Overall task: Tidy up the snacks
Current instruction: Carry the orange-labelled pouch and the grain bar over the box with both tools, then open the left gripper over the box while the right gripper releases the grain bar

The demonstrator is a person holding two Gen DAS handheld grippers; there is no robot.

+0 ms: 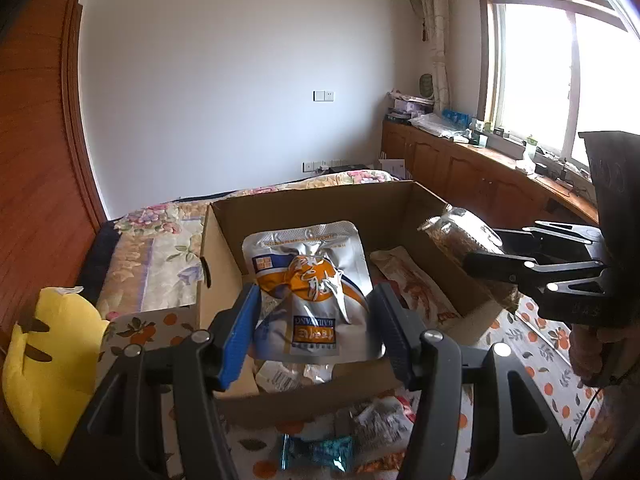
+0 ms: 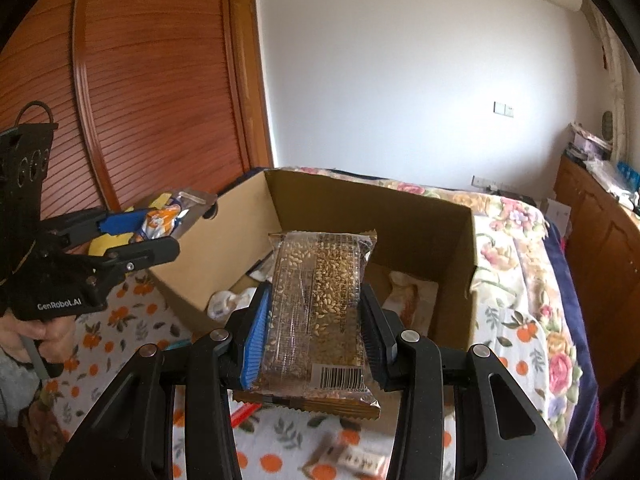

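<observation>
Two jaws each pinch a snack above the cardboard box (image 1: 224, 248): left gripper (image 1: 316, 320) a silver pouch (image 1: 312, 288), right gripper (image 2: 314, 332) a sesame bar (image 2: 320, 304).

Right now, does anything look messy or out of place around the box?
Yes. Several snacks lie loose on the orange-print cloth outside the cardboard box: a teal-wrapped candy and a crinkled packet in front of it. Nothing looks spilled or torn.
</observation>
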